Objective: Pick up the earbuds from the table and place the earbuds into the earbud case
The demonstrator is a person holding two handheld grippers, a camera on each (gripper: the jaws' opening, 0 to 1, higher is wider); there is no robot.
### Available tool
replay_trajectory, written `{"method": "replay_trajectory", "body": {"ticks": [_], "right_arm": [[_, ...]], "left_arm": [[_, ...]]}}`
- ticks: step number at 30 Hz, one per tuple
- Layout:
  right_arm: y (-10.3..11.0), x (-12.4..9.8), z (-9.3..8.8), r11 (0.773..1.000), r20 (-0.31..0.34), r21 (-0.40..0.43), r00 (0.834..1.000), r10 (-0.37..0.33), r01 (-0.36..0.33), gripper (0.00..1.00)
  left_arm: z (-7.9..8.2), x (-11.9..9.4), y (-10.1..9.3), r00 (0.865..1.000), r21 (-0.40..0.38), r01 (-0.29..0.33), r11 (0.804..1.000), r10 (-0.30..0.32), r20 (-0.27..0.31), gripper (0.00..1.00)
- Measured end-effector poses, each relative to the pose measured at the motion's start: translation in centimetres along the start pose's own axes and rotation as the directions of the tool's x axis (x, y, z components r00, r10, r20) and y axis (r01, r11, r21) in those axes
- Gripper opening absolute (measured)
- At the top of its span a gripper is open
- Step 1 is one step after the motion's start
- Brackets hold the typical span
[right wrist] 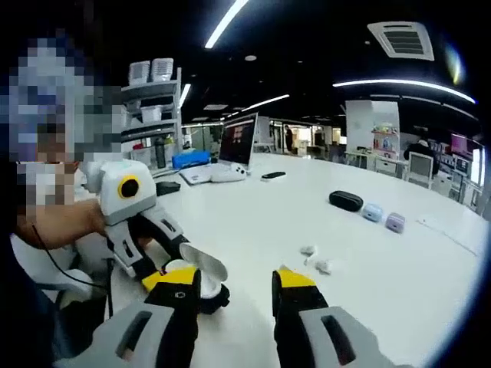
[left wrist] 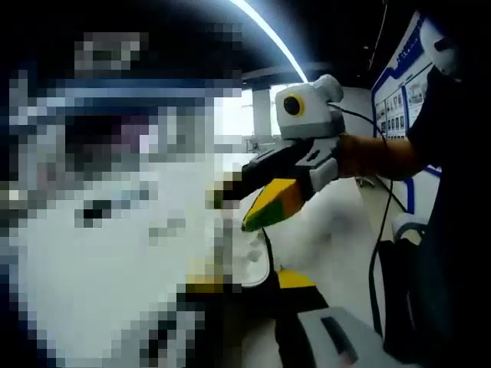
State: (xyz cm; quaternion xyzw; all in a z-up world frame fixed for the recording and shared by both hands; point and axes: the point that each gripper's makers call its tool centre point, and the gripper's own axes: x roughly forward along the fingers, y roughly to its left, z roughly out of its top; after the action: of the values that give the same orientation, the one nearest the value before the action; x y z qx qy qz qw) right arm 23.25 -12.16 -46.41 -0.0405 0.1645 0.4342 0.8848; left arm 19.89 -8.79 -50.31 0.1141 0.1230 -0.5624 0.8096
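Lying loose mid-table, earbuds point(right wrist: 316, 261), well inside edges

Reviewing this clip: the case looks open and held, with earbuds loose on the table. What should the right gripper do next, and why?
Probably move the right gripper forward and to its right, toward the earbuds. Its jaws stand open and empty, the two white earbuds lie loose on the white table just ahead, and the left gripper already holds the open earbud case beside them.
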Motion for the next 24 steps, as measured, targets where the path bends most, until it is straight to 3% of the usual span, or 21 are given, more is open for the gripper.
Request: {"method": "replay_trajectory", "body": {"ticks": [4, 8, 11, 14, 18, 24], "right_arm": [[-1.8, -0.6, 0.0, 0.999, -0.012, -0.019, 0.999, -0.037, 0.037, 0.27], [-4.6, -0.8, -1.3, 0.968, -0.110, -0.234, 0.987, -0.116, 0.088, 0.22], [-5.9, 2.3, -1.4, 0.955, -0.159, -0.296, 0.986, -0.056, 0.007, 0.21], [-7.0, 3.7, -1.5, 0.910, -0.202, -0.415, 0.976, -0.077, -0.014, 0.21], [-8.1, 5.3, -2.2, 0.874, -0.261, -0.480, 0.963, -0.065, -0.071, 0.20], [-9.0, 5.9, -2.3, 0.880, -0.288, -0.465, 0.957, -0.042, -0.101, 0.15]], "left_arm": [[0.0, 0.0, 0.0, 1.000, 0.007, -0.002, 1.000, 0.002, -0.004, 0.24], [0.0, 0.0, -0.1, 1.000, 0.018, -0.003, 1.000, 0.004, -0.011, 0.24], [0.0, 0.0, -0.1, 1.000, 0.023, -0.003, 1.000, 0.003, -0.015, 0.24], [0.0, 0.0, -0.1, 1.000, 0.028, -0.003, 1.000, 0.004, -0.019, 0.24], [0.0, 0.0, -0.1, 1.000, 0.031, -0.002, 1.000, 0.003, -0.019, 0.24], [-0.1, 0.0, -0.1, 1.000, 0.027, -0.003, 1.000, 0.003, -0.015, 0.24]]}}
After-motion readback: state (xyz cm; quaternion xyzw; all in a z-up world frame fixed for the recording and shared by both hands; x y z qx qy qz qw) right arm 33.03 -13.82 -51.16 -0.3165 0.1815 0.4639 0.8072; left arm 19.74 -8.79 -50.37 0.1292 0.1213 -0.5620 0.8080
